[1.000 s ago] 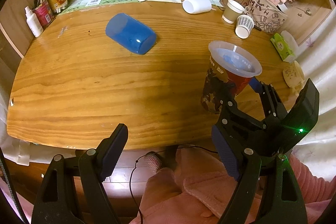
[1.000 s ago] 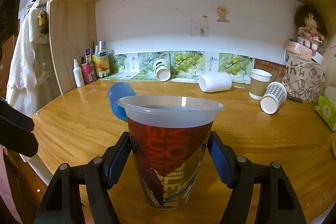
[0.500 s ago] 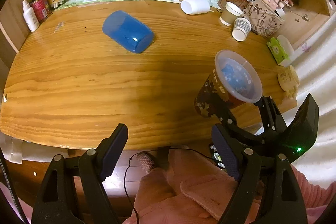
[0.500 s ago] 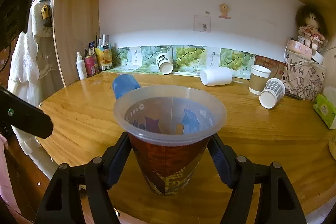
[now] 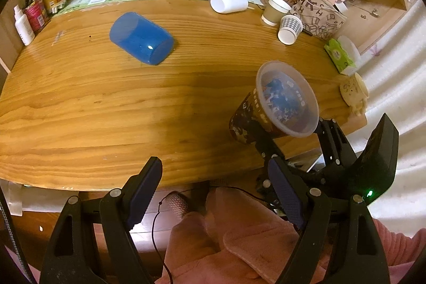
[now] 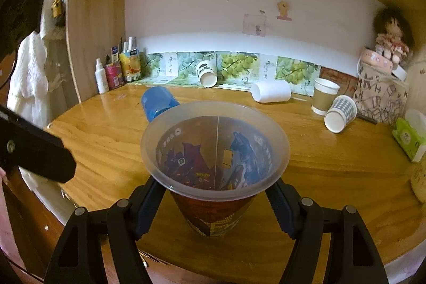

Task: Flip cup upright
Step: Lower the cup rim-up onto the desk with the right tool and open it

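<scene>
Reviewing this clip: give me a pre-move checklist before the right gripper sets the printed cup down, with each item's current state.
1. Right gripper jaws clamp the printed cup: ok.
2. Cup mouth faces up: ok, though tilted toward the camera.
3. Cup base touching the table: cannot tell.
4. Bare wood under the cup for landing: ok.
5. Left gripper open, holding nothing, out of the path: ok.
6. Blue cup lying on its side, apart from the landing spot: ok.

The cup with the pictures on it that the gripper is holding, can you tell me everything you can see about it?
The printed cup looks like see-through plastic with a red, blue and dark picture wrap and a wide cloudy rim. It is empty, mouth up, tilted a bit toward the camera. The right gripper squeezes its sides between blue pads. It sits near the front edge of the wooden table; whether its base touches the wood is hard to tell.
</scene>
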A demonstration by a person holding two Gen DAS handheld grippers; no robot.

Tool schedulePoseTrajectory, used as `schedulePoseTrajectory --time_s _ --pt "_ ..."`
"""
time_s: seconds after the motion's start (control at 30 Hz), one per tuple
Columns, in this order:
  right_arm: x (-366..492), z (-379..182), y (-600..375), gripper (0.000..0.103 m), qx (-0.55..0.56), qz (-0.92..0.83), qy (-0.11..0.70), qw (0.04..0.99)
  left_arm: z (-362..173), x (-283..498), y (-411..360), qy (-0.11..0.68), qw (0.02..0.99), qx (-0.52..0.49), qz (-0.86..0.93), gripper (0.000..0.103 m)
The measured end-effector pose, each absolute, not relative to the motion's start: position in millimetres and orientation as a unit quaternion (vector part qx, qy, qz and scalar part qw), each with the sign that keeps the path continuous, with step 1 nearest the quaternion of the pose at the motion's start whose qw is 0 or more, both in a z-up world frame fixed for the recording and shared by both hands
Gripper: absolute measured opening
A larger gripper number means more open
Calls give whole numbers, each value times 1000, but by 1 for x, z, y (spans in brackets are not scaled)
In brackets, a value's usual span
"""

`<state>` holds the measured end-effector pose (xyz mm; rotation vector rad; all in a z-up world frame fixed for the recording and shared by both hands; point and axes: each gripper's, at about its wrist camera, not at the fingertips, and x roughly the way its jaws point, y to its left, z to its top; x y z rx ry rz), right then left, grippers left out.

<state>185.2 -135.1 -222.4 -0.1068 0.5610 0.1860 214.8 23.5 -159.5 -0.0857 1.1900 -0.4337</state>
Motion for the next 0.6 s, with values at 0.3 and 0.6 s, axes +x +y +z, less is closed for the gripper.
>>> schedulePoseTrajectory --time_s 0.3,0.6 --pt "179 -231 -135 82 -59 116 310 942 -157 211 22 552 814 -49 -178 84" --pt "159 -226 -169 83 -31 102 388 916 -165 203 9 567 810 -76 -132 84"
